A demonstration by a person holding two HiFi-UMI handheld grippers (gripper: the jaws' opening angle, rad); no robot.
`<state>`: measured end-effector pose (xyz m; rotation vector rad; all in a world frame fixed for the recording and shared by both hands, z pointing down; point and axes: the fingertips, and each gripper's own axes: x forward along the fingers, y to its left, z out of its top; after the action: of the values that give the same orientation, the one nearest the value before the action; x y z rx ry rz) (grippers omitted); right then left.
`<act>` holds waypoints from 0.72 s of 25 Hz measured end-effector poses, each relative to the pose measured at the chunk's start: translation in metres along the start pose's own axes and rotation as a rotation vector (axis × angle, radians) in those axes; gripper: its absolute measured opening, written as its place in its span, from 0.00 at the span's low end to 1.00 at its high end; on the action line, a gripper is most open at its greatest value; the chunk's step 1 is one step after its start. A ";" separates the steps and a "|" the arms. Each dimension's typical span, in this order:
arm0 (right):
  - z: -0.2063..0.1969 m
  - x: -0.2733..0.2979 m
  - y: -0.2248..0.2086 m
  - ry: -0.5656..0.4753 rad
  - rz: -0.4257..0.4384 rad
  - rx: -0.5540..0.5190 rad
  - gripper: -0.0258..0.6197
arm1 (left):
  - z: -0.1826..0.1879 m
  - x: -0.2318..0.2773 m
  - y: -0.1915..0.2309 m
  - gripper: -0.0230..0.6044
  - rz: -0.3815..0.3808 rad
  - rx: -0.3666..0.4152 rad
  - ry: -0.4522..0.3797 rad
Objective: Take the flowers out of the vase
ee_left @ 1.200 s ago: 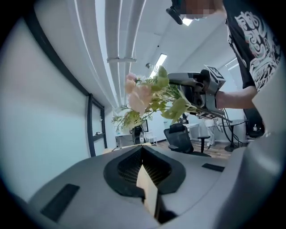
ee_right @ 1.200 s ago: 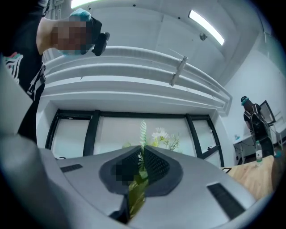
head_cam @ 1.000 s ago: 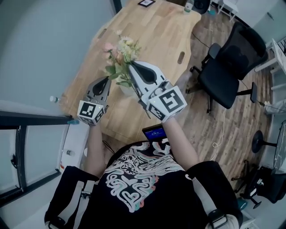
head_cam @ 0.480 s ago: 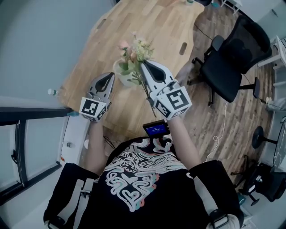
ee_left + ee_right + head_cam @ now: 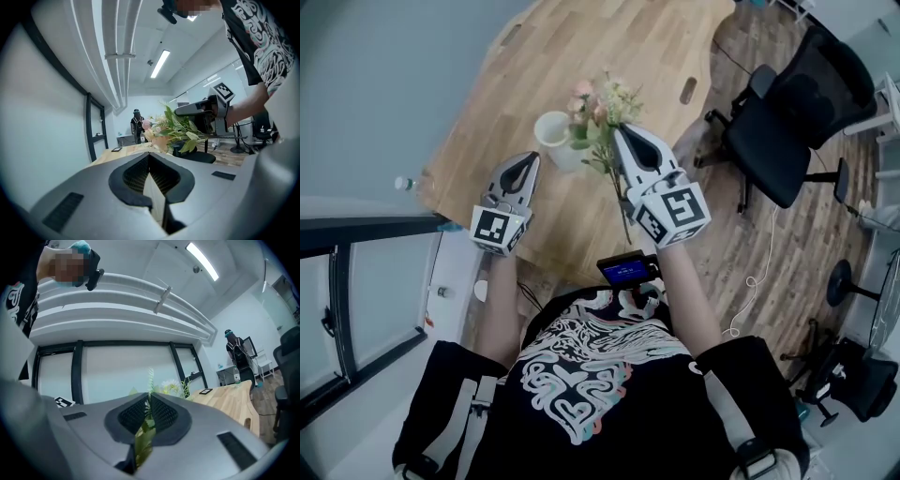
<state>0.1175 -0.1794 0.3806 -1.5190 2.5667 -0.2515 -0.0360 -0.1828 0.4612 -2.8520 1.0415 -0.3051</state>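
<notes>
A bouquet of pink, cream and green flowers (image 5: 600, 105) is clamped at its stems by my right gripper (image 5: 624, 133). The stem ends poke out below the gripper, toward me. The bouquet hangs just right of the white vase (image 5: 553, 134), whose open mouth shows nothing in it. In the right gripper view, green stems and a leaf (image 5: 143, 439) sit between the shut jaws. My left gripper (image 5: 528, 162) is shut and empty, just left of the vase. The left gripper view shows the flowers (image 5: 165, 130) and the right gripper (image 5: 200, 109) ahead.
The vase stands on a long wooden table (image 5: 581, 47). A black office chair (image 5: 787, 117) is at its right side on the plank floor. A small bottle (image 5: 405, 184) lies by the table's left edge. A person (image 5: 234, 355) stands far off.
The right gripper has carried the bouquet to the right, off the vase, and the vase's empty mouth now shows. The left gripper has barely shifted.
</notes>
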 end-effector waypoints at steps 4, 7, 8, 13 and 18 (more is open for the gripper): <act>-0.016 0.001 -0.009 0.025 -0.030 -0.008 0.07 | -0.010 0.003 -0.003 0.04 -0.007 0.007 0.017; -0.036 0.006 -0.007 0.066 -0.035 -0.050 0.07 | -0.020 0.002 -0.002 0.04 -0.013 0.026 0.037; -0.042 0.007 -0.005 0.081 -0.034 -0.063 0.07 | -0.024 0.002 -0.002 0.04 -0.015 0.025 0.041; -0.072 0.007 -0.008 0.146 -0.051 -0.070 0.07 | -0.035 0.005 -0.007 0.04 -0.026 0.017 0.074; -0.101 0.011 -0.015 0.199 -0.077 -0.076 0.07 | -0.050 0.007 -0.009 0.04 -0.039 0.007 0.089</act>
<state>0.1041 -0.1891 0.4815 -1.7025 2.6994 -0.3344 -0.0364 -0.1812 0.5123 -2.8796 0.9981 -0.4411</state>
